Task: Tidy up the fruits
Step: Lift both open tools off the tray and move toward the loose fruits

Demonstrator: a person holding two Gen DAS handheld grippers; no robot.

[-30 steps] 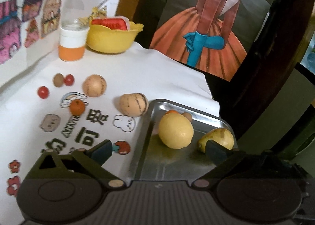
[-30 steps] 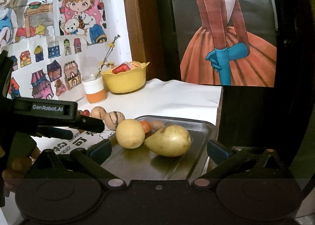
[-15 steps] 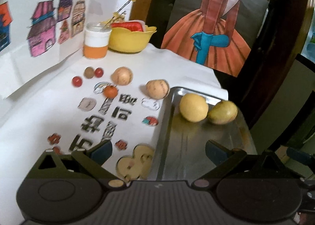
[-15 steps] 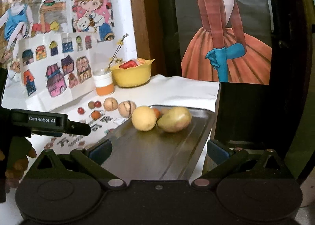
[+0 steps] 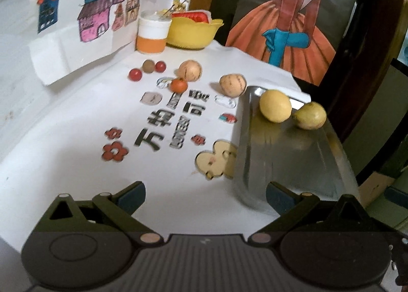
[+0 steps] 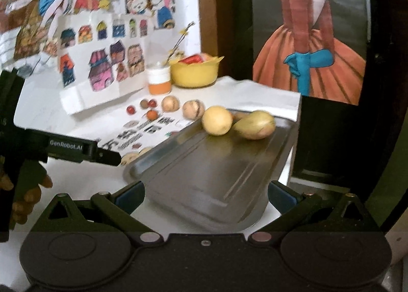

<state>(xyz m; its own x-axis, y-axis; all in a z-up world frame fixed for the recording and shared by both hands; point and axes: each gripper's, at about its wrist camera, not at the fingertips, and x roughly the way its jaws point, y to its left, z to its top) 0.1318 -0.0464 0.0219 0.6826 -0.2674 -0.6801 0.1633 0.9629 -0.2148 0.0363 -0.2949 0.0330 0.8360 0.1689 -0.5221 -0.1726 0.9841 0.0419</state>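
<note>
Both tools have drawn back from the metal tray since a second ago, so more bare worktop shows. Left tool and right tool hang released, jaws wide, holding nothing. On the tray's far end sit a round yellow fruit and a pear-shaped one, touching. Striped fruits and small red ones lie loose on the cloth. They look firm, smooth and prone to roll; I would grip across the widest middle, gently.
</note>
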